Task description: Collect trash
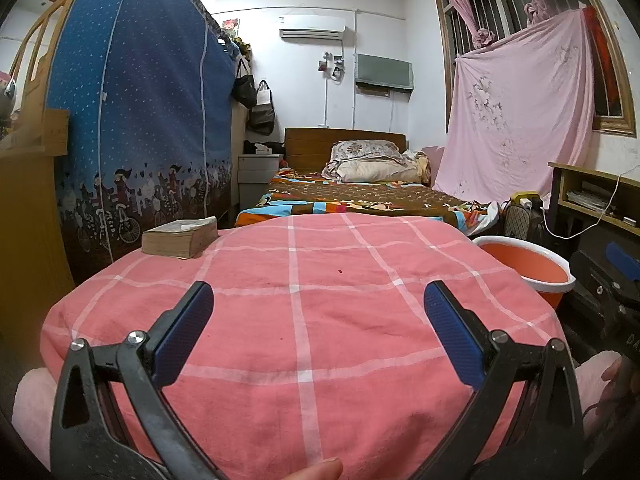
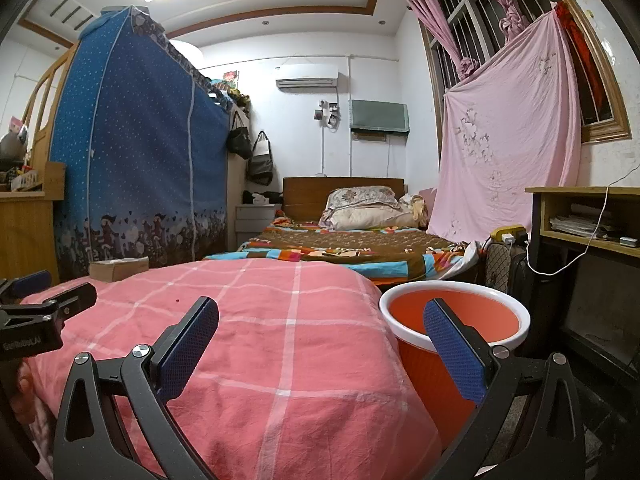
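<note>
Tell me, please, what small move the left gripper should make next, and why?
Probably ease the open left gripper forward toward the small dark speck on the pink checked cloth. It is the only trash-like bit visible, though too small to identify, and the orange bin waits beside the cloth.

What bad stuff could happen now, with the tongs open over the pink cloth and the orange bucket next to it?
1. The only visible scraps are tiny dark specks on the pink checked cloth; the wide left tongs might pinch cloth instead.
2. The right tongs hang near the white-rimmed orange bucket and might knock it.
3. The thick old book lies at the edge; tugged cloth might drop it.
</note>
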Available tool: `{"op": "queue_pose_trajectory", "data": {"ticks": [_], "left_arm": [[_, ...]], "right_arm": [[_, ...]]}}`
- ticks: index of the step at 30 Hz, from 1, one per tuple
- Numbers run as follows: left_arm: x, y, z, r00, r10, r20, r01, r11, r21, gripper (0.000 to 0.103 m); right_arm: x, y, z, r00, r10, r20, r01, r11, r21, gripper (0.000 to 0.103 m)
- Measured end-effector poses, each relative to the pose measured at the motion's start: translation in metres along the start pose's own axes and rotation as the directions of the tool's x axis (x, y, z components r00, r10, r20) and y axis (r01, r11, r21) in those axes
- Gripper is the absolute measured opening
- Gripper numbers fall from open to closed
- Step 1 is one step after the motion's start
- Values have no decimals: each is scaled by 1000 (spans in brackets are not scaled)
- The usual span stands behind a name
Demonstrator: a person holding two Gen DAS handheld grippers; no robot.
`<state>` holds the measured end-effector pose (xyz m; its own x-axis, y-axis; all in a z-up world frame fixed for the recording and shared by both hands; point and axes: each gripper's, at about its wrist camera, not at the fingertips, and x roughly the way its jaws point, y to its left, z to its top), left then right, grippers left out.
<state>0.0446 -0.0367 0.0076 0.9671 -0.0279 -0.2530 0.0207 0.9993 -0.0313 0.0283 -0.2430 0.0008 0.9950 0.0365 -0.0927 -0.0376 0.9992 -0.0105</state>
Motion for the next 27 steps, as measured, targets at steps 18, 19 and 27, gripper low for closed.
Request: {"op": "queue_pose_trajectory", "data": {"ticks": [18, 19, 27], "left_arm": [[-1, -2, -1, 1000, 0, 1, 0, 1000, 1, 90], [-1, -2, -1, 1000, -1, 1, 1, 1000, 1, 90], [-1, -2, -1, 1000, 0, 1, 0, 1000, 3, 89]], "right_arm": [[0, 2, 1, 1000, 0, -1, 0, 1000, 1, 103], [0, 2, 0, 1000, 0, -1, 0, 1000, 1, 103], [0, 2, 1, 1000, -1, -2, 1, 1000, 3, 103]]}}
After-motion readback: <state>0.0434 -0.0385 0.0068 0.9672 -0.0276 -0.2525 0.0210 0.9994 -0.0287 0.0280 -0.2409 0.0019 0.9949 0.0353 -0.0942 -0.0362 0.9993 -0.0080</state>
